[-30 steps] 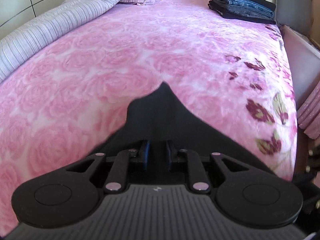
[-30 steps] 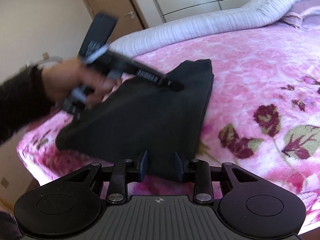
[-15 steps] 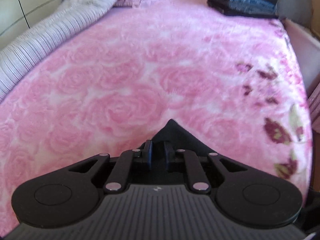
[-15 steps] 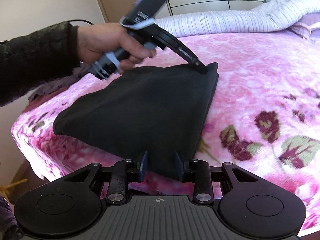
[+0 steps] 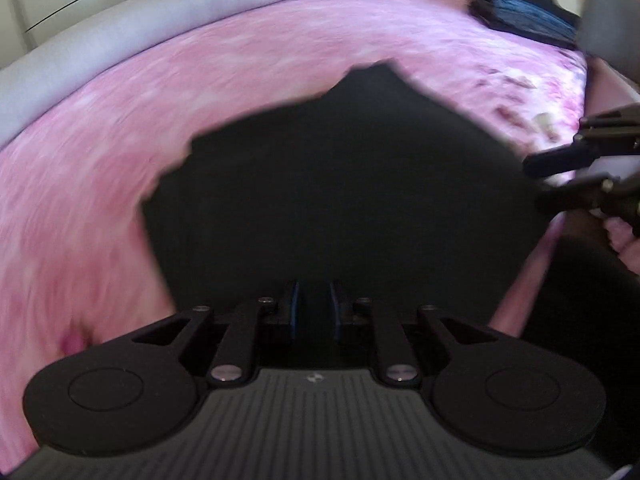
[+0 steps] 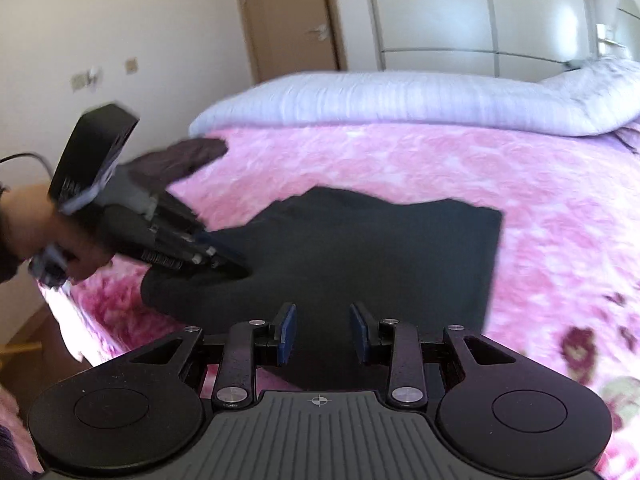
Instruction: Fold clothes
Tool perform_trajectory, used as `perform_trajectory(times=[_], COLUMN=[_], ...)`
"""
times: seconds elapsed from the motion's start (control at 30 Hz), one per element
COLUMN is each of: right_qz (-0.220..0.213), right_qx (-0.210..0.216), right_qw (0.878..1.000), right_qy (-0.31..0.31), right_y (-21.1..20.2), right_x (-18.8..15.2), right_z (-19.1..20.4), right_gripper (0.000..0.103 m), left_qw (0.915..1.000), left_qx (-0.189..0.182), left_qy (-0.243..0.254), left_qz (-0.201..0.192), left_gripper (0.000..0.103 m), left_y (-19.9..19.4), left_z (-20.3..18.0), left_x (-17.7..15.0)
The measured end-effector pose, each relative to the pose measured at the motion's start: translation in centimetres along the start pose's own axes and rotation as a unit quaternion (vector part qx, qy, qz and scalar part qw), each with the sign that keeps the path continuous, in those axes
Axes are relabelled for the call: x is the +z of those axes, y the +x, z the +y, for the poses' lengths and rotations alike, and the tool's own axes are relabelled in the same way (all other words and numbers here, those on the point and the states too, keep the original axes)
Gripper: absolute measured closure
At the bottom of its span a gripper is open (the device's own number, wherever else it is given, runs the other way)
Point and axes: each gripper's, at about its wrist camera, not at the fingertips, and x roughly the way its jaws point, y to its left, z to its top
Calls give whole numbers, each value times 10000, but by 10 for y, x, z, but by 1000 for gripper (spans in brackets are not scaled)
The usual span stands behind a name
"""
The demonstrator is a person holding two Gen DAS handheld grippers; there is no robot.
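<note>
Black garment [image 6: 360,248] lies on the pink floral blanket [image 6: 540,184], near wardrobe doors [image 6: 460,12]; both grippers' fingers parted, empty.

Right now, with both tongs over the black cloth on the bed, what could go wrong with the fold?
1. The black garment has an uneven far edge, so the next fold may come out crooked.
2. It lies near the edge of the pink blanket; a pull toward that side might drag it off.
3. The right tongs are open and hold nothing, and the left tongs show a gap, so the cloth seems ungripped; both views are blurred.
</note>
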Motion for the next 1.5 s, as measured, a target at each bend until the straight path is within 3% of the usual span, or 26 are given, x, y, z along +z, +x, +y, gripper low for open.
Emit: perform_trajectory(times=[0.1, 0.17, 0.23, 0.3, 0.43, 0.53, 0.6, 0.77, 0.83, 0.93, 1.1, 1.23, 1.33, 1.43, 1.47, 1.5], right_qz=[175, 291, 407, 498, 349, -21, -31, 518, 525, 382, 535, 674, 740, 865, 836, 853], right_qx=[-65, -108, -152, -287, -588, -284, -166, -12, -72, -325, -812, -954, -1335, -1490, -1431, -1309], right_qw=[9997, 9991, 9982, 9982, 9974, 9992, 9982, 9961, 9953, 9906, 9601, 9279, 8865, 8382, 8390, 8501], right_qy=[-181, -301, -417, -185, -238, -284, -572, -719, -816, -1274, -2623, -3541, -4369, -5174, -5183, -5029], right_y=[11, 18, 25, 20, -3, -12, -4, 38, 30, 9, 8, 35, 58, 81, 82, 80], right_x=[-4, -7, -10, -14, -13, -5, -1, -5, 0, -1, -31, -43, -54, -70, -69, -64], right_z=[-3, -4, -6, -12, 3, 22, 33, 30, 33, 44, 70, 92, 99, 105, 103, 99], right_gripper=[70, 70, 67, 61, 61, 61, 61, 61, 60, 60, 46, 45, 45, 46, 48, 61], left_qw=[9977, 9979, 9971, 9970, 9954, 9954, 9964, 9971, 9962, 9905, 9783, 9699, 9685, 9669, 9627, 9581], left_qx=[-5, 249, 175, 253, 470, 372, 351, 341, 564, 868, 932, 1016, 970, 919, 987, 1060], left_qy=[-639, -528, -636, -557, -303, -115, -28, -214, 42, 717, 1641, 2060, 2148, 2265, 2422, 2580], left_qz=[-240, -285, -376, -478, -782, -871, -770, -648, -663, -789, -853, -806, -799, -732, -693, -656], left_gripper=[98, 101, 101, 101, 98, 92, 93, 93, 93, 71, 71, 69, 66, 51, 51, 51], left_y=[-10, -21, -30, -36, -57, -60, -52, -40, -50, -61, -54, -38, -33, -28, -24, -21], left_z=[24, 29, 35, 29, 4, -14, -18, -12, -20, -41, -74, -91, -97, -101, -104, -108], left_x=[-20, -26, -34, -37, -44, -50, -56, -64, -62, -64, -69, -64, -58, -54, -54, -55])
